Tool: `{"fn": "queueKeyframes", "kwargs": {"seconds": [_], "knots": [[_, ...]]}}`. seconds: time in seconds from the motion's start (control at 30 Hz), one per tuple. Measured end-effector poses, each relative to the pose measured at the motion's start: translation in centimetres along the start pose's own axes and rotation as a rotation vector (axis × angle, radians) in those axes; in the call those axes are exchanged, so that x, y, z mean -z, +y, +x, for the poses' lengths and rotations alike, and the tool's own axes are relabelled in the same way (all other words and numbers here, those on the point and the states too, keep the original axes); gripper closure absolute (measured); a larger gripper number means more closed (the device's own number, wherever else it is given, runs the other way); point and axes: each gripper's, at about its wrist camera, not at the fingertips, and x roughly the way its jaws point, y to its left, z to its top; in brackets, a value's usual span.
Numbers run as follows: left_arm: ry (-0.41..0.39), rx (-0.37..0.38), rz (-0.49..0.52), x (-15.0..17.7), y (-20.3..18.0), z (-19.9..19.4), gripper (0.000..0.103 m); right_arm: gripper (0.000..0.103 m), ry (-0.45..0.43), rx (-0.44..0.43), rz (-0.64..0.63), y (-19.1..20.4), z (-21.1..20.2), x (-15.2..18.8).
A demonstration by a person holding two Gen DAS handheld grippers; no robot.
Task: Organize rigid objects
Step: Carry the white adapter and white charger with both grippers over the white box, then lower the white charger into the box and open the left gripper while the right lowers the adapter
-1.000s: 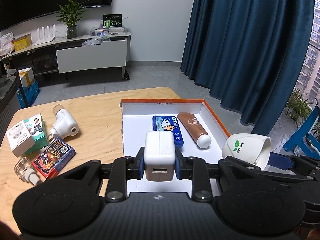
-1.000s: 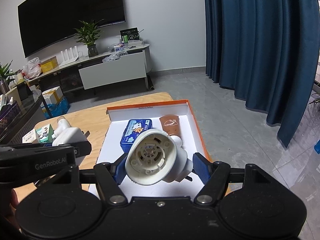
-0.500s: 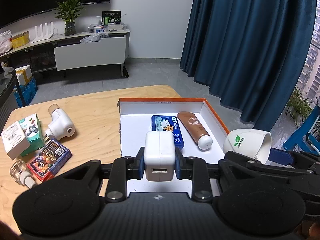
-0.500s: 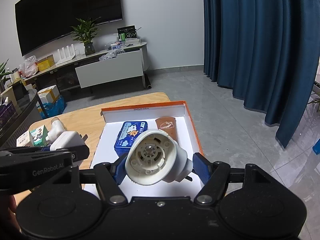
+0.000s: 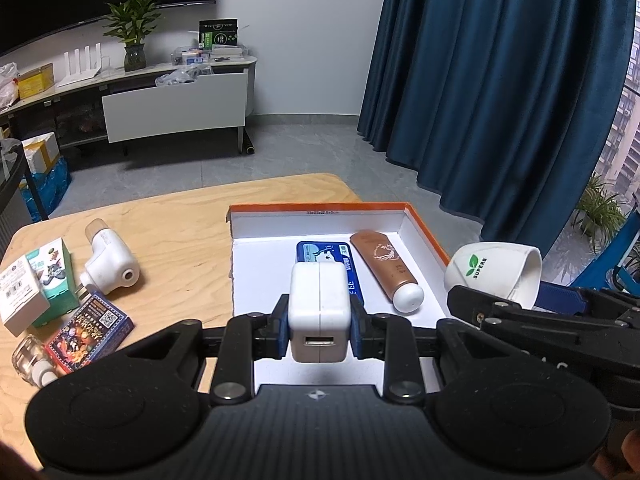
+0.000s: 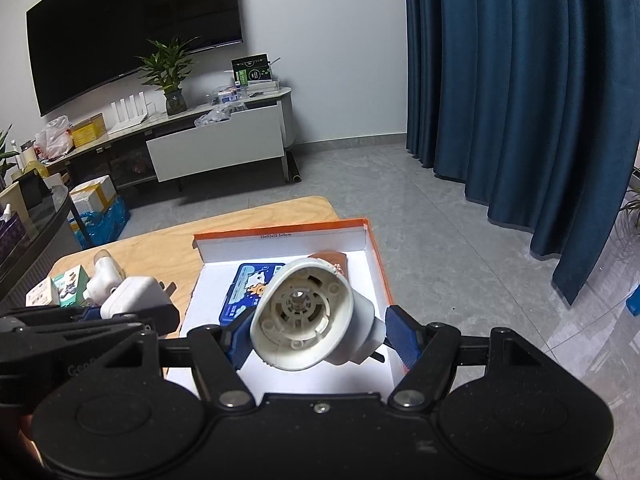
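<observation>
My left gripper (image 5: pixel 319 330) is shut on a white USB charger block (image 5: pixel 319 312), held above the near part of the orange-rimmed white box (image 5: pixel 424 226). Inside the box lie a blue tin (image 5: pixel 326 254) and a brown tube with a white cap (image 5: pixel 386 270). My right gripper (image 6: pixel 320 340) is shut on a white bulb-shaped plastic part (image 6: pixel 304 320) with a ribbed hollow end, over the box's (image 6: pixel 280 229) right half. The same part (image 5: pixel 494 272) shows at the right of the left wrist view, with a green leaf logo. The charger (image 6: pixel 134 298) shows at the left of the right wrist view.
On the wooden table (image 5: pixel 168 220) left of the box lie a white plug-in device (image 5: pixel 108 266), a colourful card box (image 5: pixel 90 326), a small clear bottle (image 5: pixel 30 364) and two small cartons (image 5: pixel 36 284). The table's far and right edges drop to a grey floor; blue curtains hang at the right.
Both grippers have drifted slightly back from the box, each keeping its object. The items on the table and in the box have not moved.
</observation>
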Motion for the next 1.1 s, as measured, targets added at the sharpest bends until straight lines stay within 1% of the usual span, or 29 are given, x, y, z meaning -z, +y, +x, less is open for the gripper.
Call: {"fn": "queueKeyframes", "kwargs": {"seconds": [0.4, 0.7, 0.9, 1.03, 1.1], "knots": [[0.018, 0.013, 0.007, -0.7, -0.2, 1.2, 0.074, 0.021, 0.009, 0.002, 0.005, 0.0, 0.8, -0.6], [0.037, 0.015, -0.002, -0.8, 0.0, 2.3, 0.074, 0.02, 0.031, 0.009, -0.001, 0.1, 2.4, -1.2], [0.026, 0.017, 0.004, -1.0, -0.2, 2.3, 0.074, 0.02, 0.043, 0.013, -0.007, 0.2, 3.3, -1.3], [0.033, 0.04, -0.008, -0.8, 0.1, 2.6, 0.074, 0.02, 0.053, 0.018, -0.012, 0.1, 3.8, -1.4], [0.033, 0.037, -0.01, -0.8, 0.3, 2.7, 0.074, 0.02, 0.061, 0.021, -0.014, 0.1, 4.2, -1.4]]}}
